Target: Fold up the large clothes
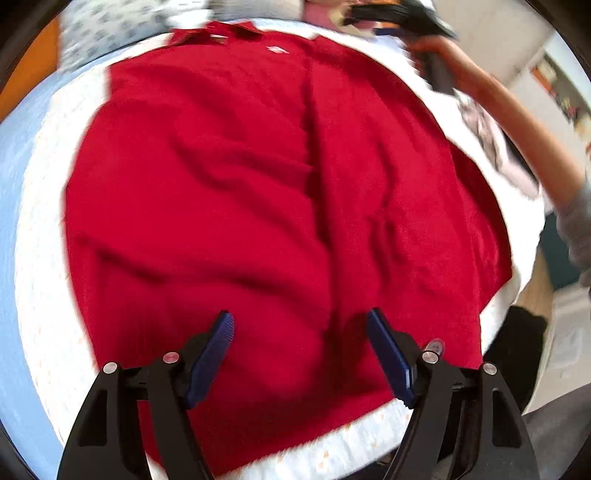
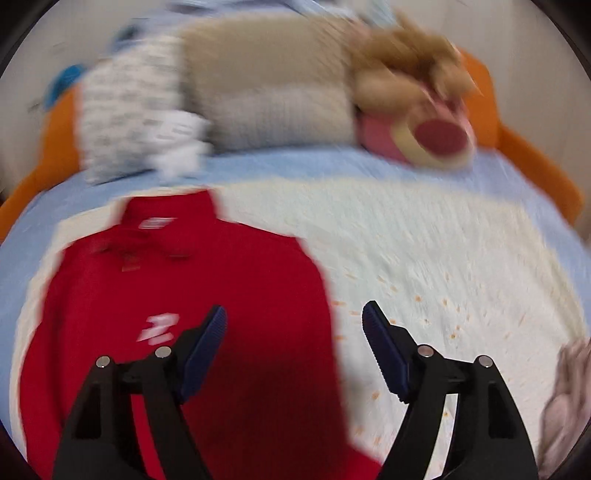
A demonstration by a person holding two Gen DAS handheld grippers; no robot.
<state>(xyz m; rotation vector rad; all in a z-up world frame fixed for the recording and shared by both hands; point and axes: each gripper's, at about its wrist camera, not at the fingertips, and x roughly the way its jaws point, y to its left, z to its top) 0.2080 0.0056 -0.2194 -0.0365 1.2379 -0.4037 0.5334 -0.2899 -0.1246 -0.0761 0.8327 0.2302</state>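
Observation:
A large red shirt [image 1: 258,192] lies spread on a white blanket [image 1: 48,258], its collar at the far end. My left gripper [image 1: 299,321] hovers open above the shirt's near hem, with nothing between its blue pads. In the right wrist view the same red shirt [image 2: 221,295] shows its collar, a white label and a white chest logo. My right gripper [image 2: 293,317] is open over the shirt's right edge, with no cloth in its jaws. The right gripper [image 1: 395,18] also appears blurred at the top of the left wrist view, held by a person's hand.
A beige pillow [image 2: 269,92], a patterned white pillow [image 2: 125,110] and a brown plush toy [image 2: 417,99] lie at the head of the bed. An orange bed frame [image 2: 535,166] rims it. A pale crumpled garment [image 2: 565,398] sits at the right. The person's forearm [image 1: 517,125] crosses the right side.

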